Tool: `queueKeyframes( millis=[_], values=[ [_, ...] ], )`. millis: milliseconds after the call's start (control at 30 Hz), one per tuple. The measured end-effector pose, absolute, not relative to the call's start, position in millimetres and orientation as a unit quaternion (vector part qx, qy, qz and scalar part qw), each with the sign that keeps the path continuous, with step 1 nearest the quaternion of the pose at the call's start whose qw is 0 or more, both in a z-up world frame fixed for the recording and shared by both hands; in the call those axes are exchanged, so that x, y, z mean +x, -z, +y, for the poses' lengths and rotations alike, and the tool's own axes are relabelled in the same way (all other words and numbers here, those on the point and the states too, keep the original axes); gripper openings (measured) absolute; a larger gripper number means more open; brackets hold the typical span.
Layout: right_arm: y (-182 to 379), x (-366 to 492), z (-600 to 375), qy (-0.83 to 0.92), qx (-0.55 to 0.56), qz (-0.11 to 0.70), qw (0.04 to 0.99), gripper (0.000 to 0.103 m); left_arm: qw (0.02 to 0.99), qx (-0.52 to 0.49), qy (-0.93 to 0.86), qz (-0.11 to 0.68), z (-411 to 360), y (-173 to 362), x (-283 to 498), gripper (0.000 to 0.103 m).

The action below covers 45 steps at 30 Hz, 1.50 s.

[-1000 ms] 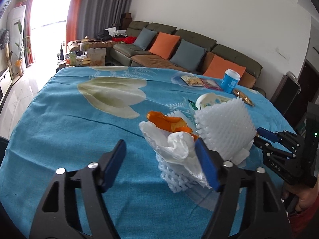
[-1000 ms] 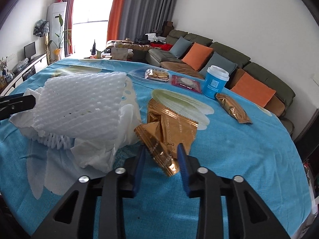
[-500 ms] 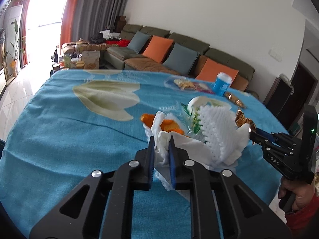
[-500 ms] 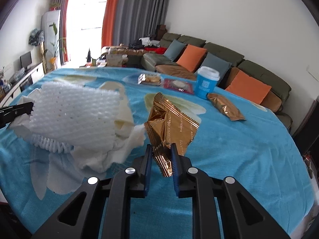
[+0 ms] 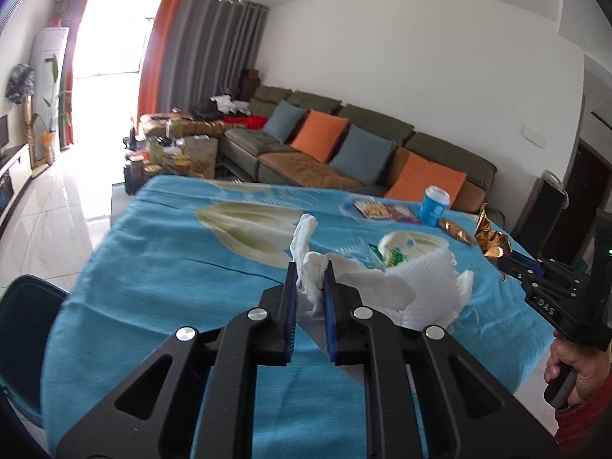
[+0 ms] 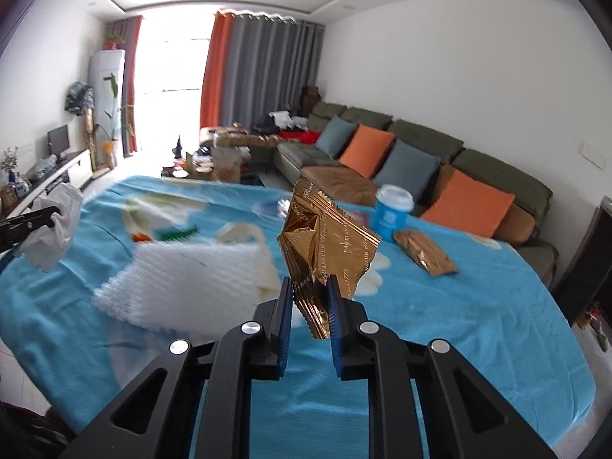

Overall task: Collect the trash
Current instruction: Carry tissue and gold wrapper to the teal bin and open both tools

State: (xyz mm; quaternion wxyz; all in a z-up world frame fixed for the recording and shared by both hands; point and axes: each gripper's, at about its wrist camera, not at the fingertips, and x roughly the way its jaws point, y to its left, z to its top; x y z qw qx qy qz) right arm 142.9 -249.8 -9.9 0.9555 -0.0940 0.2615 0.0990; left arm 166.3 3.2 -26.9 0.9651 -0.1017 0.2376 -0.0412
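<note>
1. Above the blue-covered worktop (image 5: 160, 267), the left claw (image 5: 309, 279) is clamped on a white tissue (image 5: 306, 252), soft and light.
2. The right claw (image 6: 309, 298) pinches a gold wrapper (image 6: 325, 244) by its lower corner; the foil is thin, crinkly and probably slippery.
3. A white foam net (image 6: 191, 279) lies on the cloth, bulky but light; its edge is a good hold.
4. Room is open above; the blue cup (image 6: 392, 210) stands near the far edge.
</note>
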Motion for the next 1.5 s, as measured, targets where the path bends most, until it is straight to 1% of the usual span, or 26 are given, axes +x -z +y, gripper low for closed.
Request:
queueKeyframes(
  millis=[433,767,1100,1500],
  values=[
    [-28.2,116.5,-154.4,-0.236,-0.109,0.198,0.945,0.016,0.977,-0.111,-0.055,0.174,75.6,-2.6,88.7,0.012],
    [-41.7,94.5,-76.0,-0.349,-0.123,0.175,0.913,0.016,0.972,-0.116,-0.14,0.15,135.9,-11.6,27.1,0.012],
    [-35.5,85.9,-14.0,-0.435,-0.121,0.194,0.871,0.016,0.962,-0.121,-0.202,0.135,179.5,-20.6,-28.7,0.012],
    [-33.7,90.2,72.7,-0.509,-0.148,0.216,0.82,0.016,0.949,-0.137,-0.241,0.152,215.6,-8.6,-80.2,0.012]
  ],
)
